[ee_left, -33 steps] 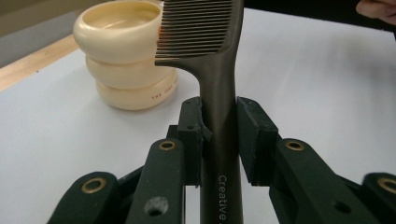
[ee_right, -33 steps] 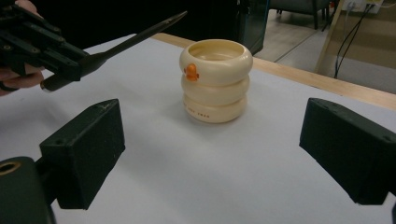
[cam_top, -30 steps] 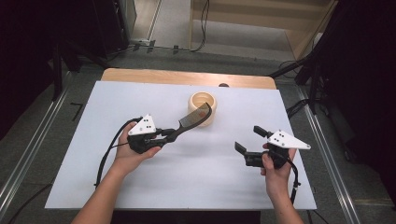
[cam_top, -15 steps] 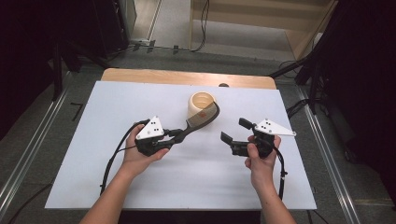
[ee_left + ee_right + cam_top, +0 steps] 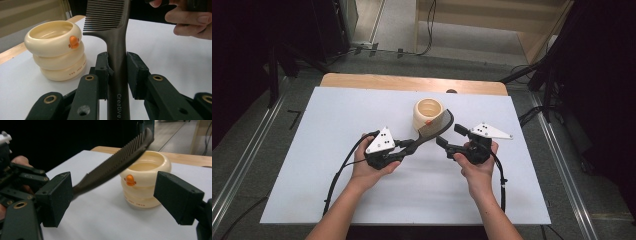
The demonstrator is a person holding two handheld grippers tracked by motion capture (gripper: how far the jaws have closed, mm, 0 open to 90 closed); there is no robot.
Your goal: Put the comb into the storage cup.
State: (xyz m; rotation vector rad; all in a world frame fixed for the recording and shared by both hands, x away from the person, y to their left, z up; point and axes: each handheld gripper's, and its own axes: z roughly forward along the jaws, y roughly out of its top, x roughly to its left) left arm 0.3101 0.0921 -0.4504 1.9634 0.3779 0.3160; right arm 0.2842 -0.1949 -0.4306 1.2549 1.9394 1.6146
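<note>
Left gripper [image 5: 404, 150] sits left of centre on the white table [image 5: 312, 165], jaws clamped on the handle of a dark comb [image 5: 434, 131]. In the left gripper view both pads press the handle from either side [image 5: 117, 72], lettering on the handle visible below the pads. Comb rises clear of the table and runs up and to the right in the high view, toothed end over the near rim of the cup.

Cup [image 5: 428, 114] is cream, stacked-ring shape with a small orange duck beak on the side, standing upright on the table just behind the comb's head. In the left gripper view the cup [image 5: 56, 48] is left of the comb, teeth facing it. Can't tell from any view whether the teeth touch the rim; in the right gripper view the comb [image 5: 117, 161] crosses in front of the cup's top edge [image 5: 147, 180].

Right gripper [image 5: 449, 137] is just right of the comb, held in the person's right hand [image 5: 477, 160], jaws pointing left toward the comb's head. Its jaws have just been closing a bit but stand wide apart, nothing pressed between the pads. In the right gripper view the comb's shaft runs past the left pad and the cup shows in the gap between the two pads, farther off. Not gripping anything.

Wooden strip [image 5: 412, 82] runs along the far table edge.
</note>
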